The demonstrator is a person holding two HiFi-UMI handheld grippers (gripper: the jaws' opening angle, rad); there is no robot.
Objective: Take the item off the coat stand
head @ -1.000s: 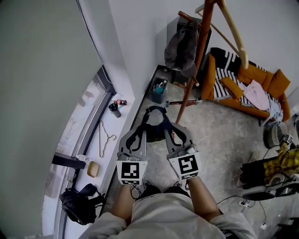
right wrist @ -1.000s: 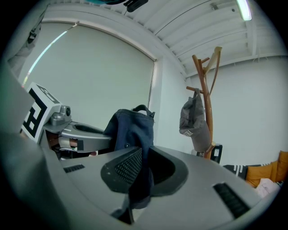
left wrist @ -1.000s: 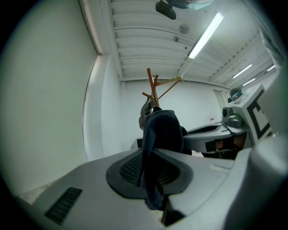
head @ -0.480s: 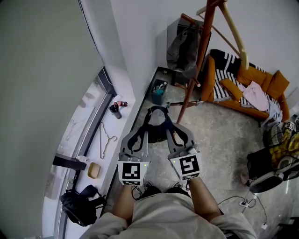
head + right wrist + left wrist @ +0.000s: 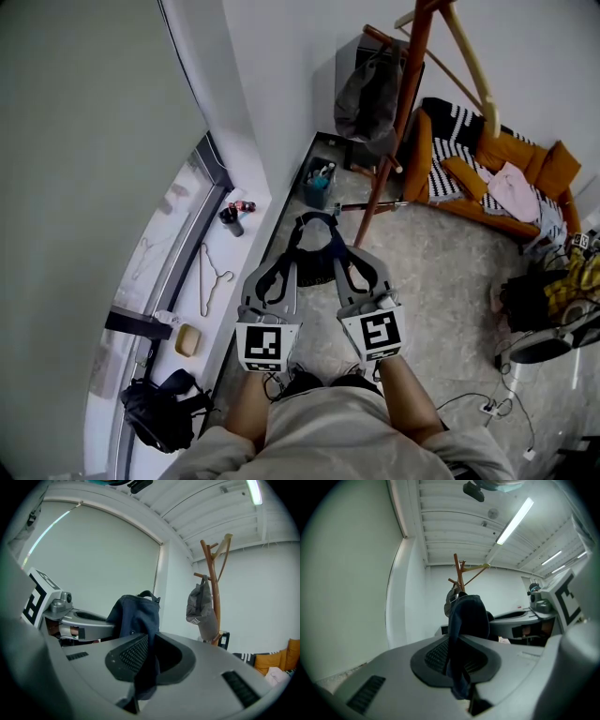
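**Both tongs clamped on the dark blue item, clear of the stand**

The left tongs (image 5: 459, 667) are closed on a fold of the dark blue fabric item (image 5: 468, 616), the cloth pinched between the ribbed pads. The right tongs (image 5: 143, 663) grip another part of the same item in the same way. From the head view the two tongs are held side by side in front of the person's body, and the item hangs between their tips above the floor (image 5: 441, 272), with a loop at its top.

The item is off the coat stand (image 5: 389, 122), which stands well apart by the wall. A grey garment (image 5: 366, 94) hangs on one of the stand's pegs. An orange chair (image 5: 497, 178) sits just beyond the stand. On the windowsill (image 5: 173, 281) to the left lies a wire hanger (image 5: 204, 281).
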